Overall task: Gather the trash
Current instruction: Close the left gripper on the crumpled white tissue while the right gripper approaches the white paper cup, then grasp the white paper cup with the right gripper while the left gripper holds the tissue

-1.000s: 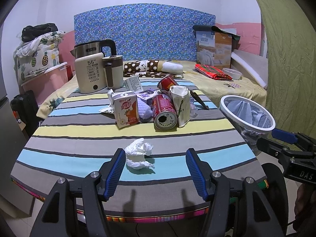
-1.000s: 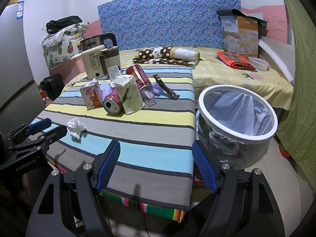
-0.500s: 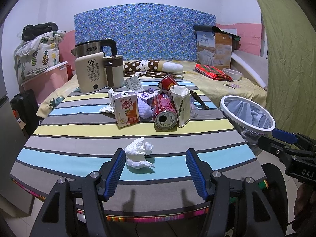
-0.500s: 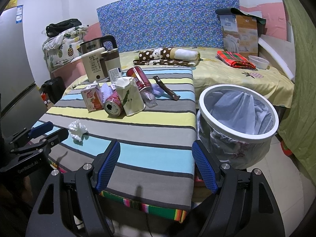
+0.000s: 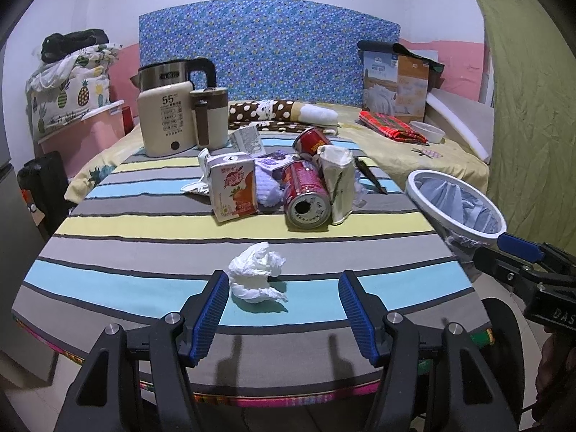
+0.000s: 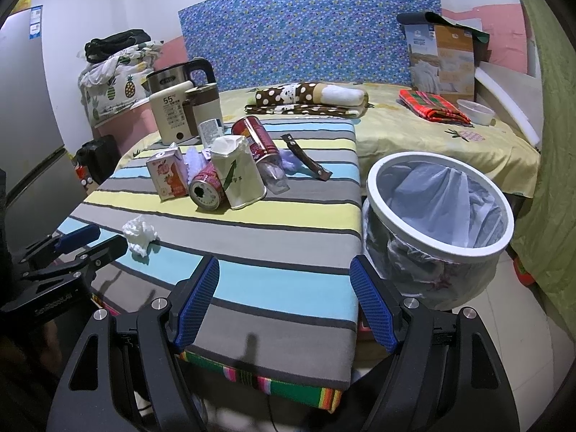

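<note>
A crumpled white tissue [image 5: 256, 273] lies on the striped tablecloth, just ahead of my open left gripper [image 5: 284, 288] and toward its left finger. That tissue [image 6: 139, 233] also shows in the right wrist view, beside the left gripper [image 6: 90, 239]. Farther back sits a pile: a juice carton [image 5: 234, 190], a red can [image 5: 306, 198] on its side, a second red can [image 5: 312, 141] and a white paper cup [image 5: 338, 183]. My right gripper [image 6: 286, 289] is open over the table's near edge, nothing between its fingers. A white-rimmed bin [image 6: 437, 221] with a bag liner stands right of the table.
A kettle [image 5: 169, 122] and a brown-and-cream mug [image 5: 209, 117] stand at the table's back left. A dark clip-like tool [image 6: 306, 158] lies behind the pile. Beyond is a bed [image 6: 450, 136] with a polka-dot roll, a red cloth and a box. Green fabric hangs at right.
The left gripper has crept slightly closer to the tissue. The right gripper's view has shifted a little; both stay open and the trash has not moved.
</note>
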The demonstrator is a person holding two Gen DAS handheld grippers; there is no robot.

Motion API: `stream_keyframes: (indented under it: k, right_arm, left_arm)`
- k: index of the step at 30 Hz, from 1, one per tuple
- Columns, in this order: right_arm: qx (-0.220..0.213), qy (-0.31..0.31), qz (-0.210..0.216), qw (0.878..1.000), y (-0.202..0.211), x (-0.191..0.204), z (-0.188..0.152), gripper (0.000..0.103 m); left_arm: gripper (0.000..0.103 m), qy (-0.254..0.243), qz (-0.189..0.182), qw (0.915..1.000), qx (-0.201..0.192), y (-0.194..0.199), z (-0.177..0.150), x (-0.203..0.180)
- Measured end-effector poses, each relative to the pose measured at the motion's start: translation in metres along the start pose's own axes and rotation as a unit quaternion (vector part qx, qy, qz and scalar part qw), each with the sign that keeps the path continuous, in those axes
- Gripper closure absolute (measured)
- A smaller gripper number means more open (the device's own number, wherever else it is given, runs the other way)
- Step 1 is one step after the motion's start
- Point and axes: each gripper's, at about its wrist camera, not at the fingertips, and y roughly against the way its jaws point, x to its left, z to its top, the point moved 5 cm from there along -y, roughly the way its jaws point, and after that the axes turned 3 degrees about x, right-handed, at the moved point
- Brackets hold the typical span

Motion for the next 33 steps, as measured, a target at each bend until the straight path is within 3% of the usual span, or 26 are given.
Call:
stream_keyframes:
  k: [15, 20, 21, 33]
  right_arm:
    - [0.013, 0.013, 0.017, 1.0, -0.026, 0.007, 0.014, 0.027]
    - [0.015, 0.024, 0.025, 0.999, -0.037, 0.013, 0.023, 0.027]
    - [0.015, 0.027, 0.028, 0.999, -0.04, 0.014, 0.026, 0.027]
    - [0.007, 0.042, 0.056, 0.998, -0.073, 0.033, 0.063, 0.027]
  left_arm:
    - [0.04, 0.029, 0.017, 0.9984, 0.045, -0.055, -0.005, 0.029]
    - [0.061, 0.023, 0.015, 0.998, 0.057, -0.069, -0.007, 0.03]
    - [0.07, 0.023, 0.014, 0.998, 0.057, -0.069, -0.006, 0.031]
    - [0.076, 0.037, 0.008, 0.9983, 0.044, -0.075, 0.011, 0.046]
